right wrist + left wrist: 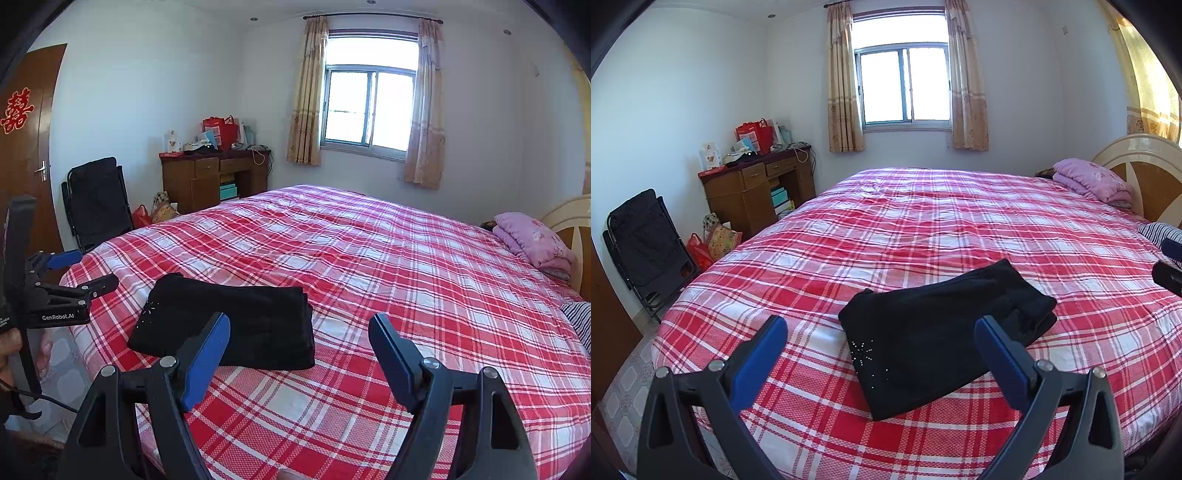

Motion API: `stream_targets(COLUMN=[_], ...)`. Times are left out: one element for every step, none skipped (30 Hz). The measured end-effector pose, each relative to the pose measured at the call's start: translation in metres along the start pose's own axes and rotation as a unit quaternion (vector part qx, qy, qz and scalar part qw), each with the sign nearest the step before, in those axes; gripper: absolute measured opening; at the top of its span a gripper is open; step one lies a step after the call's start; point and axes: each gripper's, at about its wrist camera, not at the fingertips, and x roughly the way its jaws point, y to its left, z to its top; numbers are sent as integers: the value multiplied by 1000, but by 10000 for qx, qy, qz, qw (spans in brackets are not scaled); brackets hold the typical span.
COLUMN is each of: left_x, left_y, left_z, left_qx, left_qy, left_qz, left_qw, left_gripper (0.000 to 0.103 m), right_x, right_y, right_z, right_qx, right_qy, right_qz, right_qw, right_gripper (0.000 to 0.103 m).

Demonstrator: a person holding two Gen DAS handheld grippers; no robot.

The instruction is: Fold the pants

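Black pants (945, 339) folded into a compact bundle near the foot corner of the red plaid bed (960, 221). Left gripper (881, 328) raised over them, jaws spread, empty. Right gripper (299, 328) likewise spread, empty. Brown door (26, 147) seen only from the right wrist; rhinestone detail clearer from the left.

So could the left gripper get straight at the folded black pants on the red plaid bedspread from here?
Probably yes. The left gripper is open and empty, the folded black pants lie just ahead on the red plaid bedspread, and nothing stands between them.
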Motion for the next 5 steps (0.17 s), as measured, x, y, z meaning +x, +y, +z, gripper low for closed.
stream_targets(left_x=[0,-1,-1,0,-1], left_y=[0,1,0,0,0], left_z=[0,-1,-1,-1,-1], left_qx=[7,16,23,31,32], left_qy=[1,-13,-22,-19,-13], left_qz=[23,34,46,42,10], left_qw=[10000,10000,10000,10000,10000], left_gripper=[103,103,103,103,103], right_x=[0,1,1,1,1], right_y=[0,0,0,1,0], right_z=[0,0,0,1,1], right_qx=[-6,-9,-4,6,26], right_qy=[5,11,14,16,17], right_qz=[-3,-3,-1,1,7], right_qw=[10000,10000,10000,10000,10000], right_gripper=[79,79,79,79,79])
